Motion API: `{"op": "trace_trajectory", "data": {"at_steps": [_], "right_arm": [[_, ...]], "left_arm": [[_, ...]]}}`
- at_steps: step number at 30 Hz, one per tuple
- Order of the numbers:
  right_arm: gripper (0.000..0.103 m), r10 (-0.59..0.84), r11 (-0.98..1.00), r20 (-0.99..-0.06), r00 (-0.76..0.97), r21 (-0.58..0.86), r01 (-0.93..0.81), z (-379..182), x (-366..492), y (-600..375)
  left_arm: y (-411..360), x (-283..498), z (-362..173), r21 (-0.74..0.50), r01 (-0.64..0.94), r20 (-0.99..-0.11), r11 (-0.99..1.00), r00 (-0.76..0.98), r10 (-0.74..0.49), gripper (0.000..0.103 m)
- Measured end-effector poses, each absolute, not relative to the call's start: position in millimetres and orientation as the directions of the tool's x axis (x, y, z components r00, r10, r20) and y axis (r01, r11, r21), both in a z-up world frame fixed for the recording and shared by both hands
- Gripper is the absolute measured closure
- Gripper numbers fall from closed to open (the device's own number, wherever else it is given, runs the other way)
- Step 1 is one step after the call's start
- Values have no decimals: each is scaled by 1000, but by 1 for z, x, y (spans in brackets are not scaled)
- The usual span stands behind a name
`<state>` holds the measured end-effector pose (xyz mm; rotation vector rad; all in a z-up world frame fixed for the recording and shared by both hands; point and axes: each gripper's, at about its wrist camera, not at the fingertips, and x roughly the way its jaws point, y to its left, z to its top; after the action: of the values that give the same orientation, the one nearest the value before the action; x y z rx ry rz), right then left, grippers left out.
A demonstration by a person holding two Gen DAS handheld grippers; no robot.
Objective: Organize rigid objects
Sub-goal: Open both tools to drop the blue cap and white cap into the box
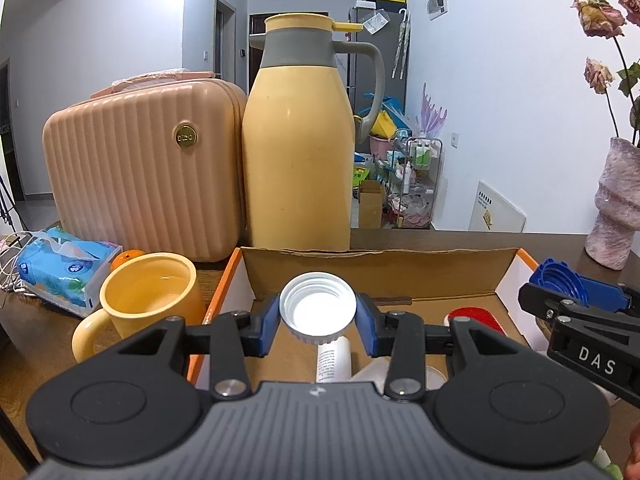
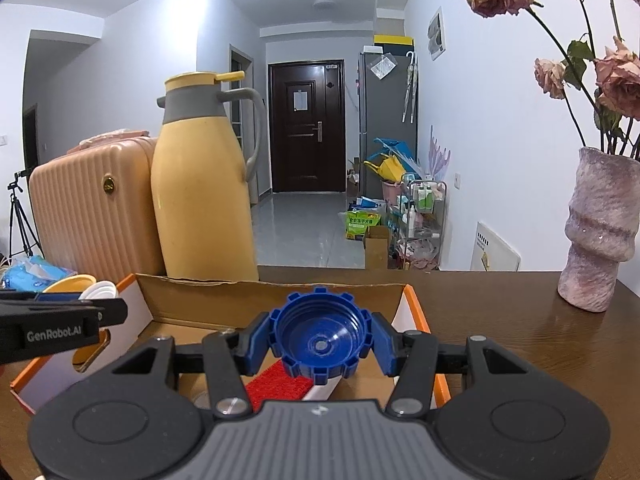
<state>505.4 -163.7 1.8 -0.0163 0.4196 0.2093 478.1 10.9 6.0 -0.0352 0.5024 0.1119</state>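
**Operator A:** Status of the nearest items?

**Operator B:** The left gripper (image 1: 318,312) is clamped on the white cap (image 1: 318,306), blue pads against its rim on both sides, open face toward the camera. The right gripper (image 2: 322,340) is clamped likewise on the blue cap (image 2: 320,338), a notched, larger lid. Each cap sits squarely between its own fingertips.

**Operator A:** What lies below them?

**Operator B:** The cardboard box (image 1: 376,268), orange-edged, is open at the top. Both caps hang over its interior. A white tube (image 1: 334,360) and a red item (image 1: 474,318) already lie on the box floor.

**Operator A:** Step in hand?

**Operator B:** By judgement, transport to deposit: the two caps are carried over the box and not yet released.

**Operator A:** Requirement for the next move?

**Operator B:** Lower each cap toward a bare patch of floor, clear of the tube and the red item, then part the jaws. The grippers stand near each other, so keep them apart when opening.

**Operator A:** Beyond the box?

**Operator B:** The yellow mug (image 1: 150,300) stands beside the box's left wall. Behind it are the yellow thermos (image 1: 298,152) and the pink case (image 1: 140,168). The vase (image 2: 600,232) stands well to the right.
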Motion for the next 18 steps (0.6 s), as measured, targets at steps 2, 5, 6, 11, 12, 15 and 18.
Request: {"op": "trace_trajectory", "data": {"at_steps": [2, 5, 6, 11, 12, 15, 18], "right_arm": [[51, 197, 978, -409, 891, 25, -205, 1, 508, -164], [51, 196, 978, -414, 889, 22, -205, -1, 510, -164], [51, 196, 978, -418, 887, 21, -206, -2, 510, -164], [51, 203, 977, -435, 877, 25, -214, -4, 515, -164], [51, 204, 976, -438, 875, 28, -214, -4, 515, -165], [35, 196, 979, -447, 873, 40, -199, -4, 517, -168], [11, 161, 986, -439, 884, 30, -164, -4, 518, -171]], "left_arm": [[12, 481, 5, -3, -118, -485, 993, 869, 101, 63], [13, 485, 3, 1, -121, -489, 993, 866, 106, 63], [13, 485, 2, 1, -122, -491, 993, 865, 107, 63], [16, 489, 0, -8, -114, -502, 993, 859, 95, 62], [15, 489, -1, -8, -112, -506, 994, 858, 92, 61], [17, 489, -2, -7, -122, -506, 993, 856, 101, 29], [20, 487, -2, -3, -157, -485, 988, 864, 136, 5]]}}
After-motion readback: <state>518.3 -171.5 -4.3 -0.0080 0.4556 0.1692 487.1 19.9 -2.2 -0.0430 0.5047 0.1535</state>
